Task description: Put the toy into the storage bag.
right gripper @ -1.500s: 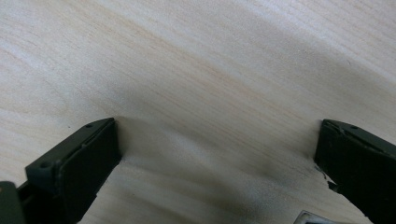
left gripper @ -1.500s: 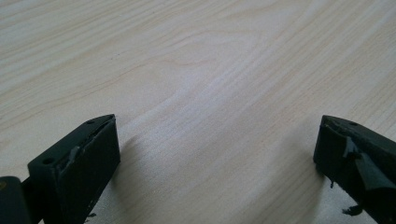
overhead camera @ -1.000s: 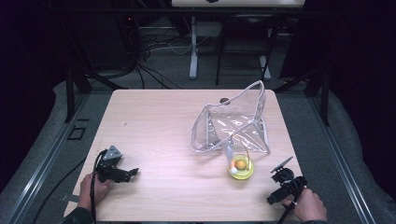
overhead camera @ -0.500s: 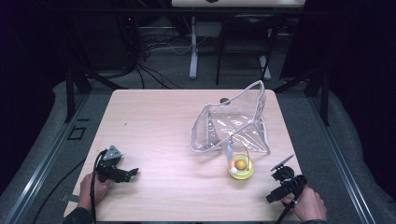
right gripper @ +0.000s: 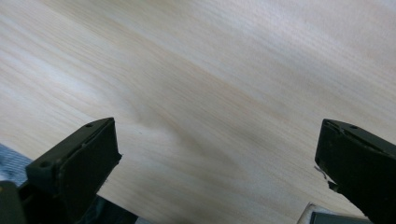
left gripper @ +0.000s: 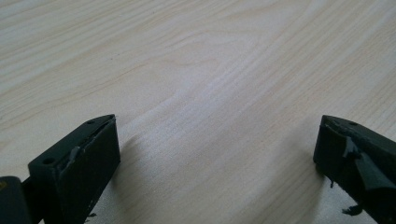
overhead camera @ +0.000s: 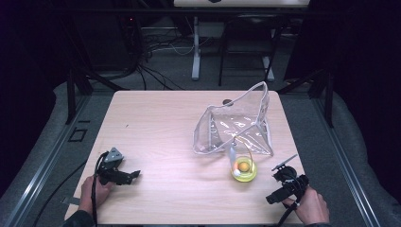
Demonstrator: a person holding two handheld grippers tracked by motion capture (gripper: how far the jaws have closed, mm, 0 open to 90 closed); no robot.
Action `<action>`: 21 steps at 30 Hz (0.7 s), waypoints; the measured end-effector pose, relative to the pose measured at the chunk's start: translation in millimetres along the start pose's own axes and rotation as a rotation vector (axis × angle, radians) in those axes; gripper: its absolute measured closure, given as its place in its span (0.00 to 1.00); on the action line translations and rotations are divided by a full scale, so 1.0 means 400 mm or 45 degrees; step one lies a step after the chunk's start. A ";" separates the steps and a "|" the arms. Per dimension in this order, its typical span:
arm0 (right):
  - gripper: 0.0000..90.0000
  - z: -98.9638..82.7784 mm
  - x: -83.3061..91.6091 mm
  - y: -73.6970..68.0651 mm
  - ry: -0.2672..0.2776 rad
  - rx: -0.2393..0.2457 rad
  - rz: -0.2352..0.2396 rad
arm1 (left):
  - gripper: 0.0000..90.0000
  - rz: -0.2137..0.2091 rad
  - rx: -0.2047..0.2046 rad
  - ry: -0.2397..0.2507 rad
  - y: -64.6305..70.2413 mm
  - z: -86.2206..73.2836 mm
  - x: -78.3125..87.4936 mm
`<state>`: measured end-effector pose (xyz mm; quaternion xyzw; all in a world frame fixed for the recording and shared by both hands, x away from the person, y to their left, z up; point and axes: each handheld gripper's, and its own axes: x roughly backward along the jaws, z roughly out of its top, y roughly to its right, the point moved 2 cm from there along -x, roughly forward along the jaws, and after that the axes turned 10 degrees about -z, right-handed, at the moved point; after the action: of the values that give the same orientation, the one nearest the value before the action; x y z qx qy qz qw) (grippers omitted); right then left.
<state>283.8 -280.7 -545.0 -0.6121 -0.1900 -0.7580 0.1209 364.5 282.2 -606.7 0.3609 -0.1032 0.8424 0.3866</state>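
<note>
- High view: A pale wooden table [overhead camera: 161, 123] carries a clear plastic zip pouch [overhead camera: 235, 126] standing partly upright on its right half, mouth gaping, grey edging visible.
- High view: Just in front of the pouch sits a small yellow-green dish [overhead camera: 244, 170] holding an orange ball [overhead camera: 243, 166]; a pale stick-like item rises from the dish toward the pouch, and I cannot identify it.
- High view: The left gripper [overhead camera: 133, 174] lies low at the near-left part of the table, held by the left hand [overhead camera: 92, 189], cable trailing to the table edge. It is well apart from the pouch and dish.
- High view: The right gripper [overhead camera: 269, 199] sits at the near-right corner in the right hand [overhead camera: 309, 206], near the dish but not touching it.
- Left gripper view: Both black jaws stand wide apart at the frame's lower corners, with bare wood grain between them. Nothing is gripped.
- Right gripper view: Jaws likewise spread wide, bare tabletop between them, nothing gripped. The table's near edge and a strip of grey floor show at lower left.
</note>
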 end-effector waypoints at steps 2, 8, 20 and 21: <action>0.00 0.007 0.017 -0.005 0.024 -0.001 0.025 | 0.01 0.000 -0.001 0.001 0.000 0.000 0.000; 0.00 0.023 0.042 -0.016 0.041 0.031 0.033 | 0.01 -0.001 0.000 0.001 0.000 0.000 0.000; 0.00 0.063 0.101 -0.041 0.087 0.086 0.040 | 0.01 0.000 0.000 0.001 0.000 0.000 0.000; 0.00 0.068 0.103 -0.042 0.093 0.085 0.046 | 0.01 0.000 0.000 0.001 0.000 0.000 0.000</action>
<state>291.7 -251.8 -502.5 -0.5828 -0.1997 -0.7709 0.1617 364.5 282.2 -606.8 0.3607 -0.1029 0.8425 0.3866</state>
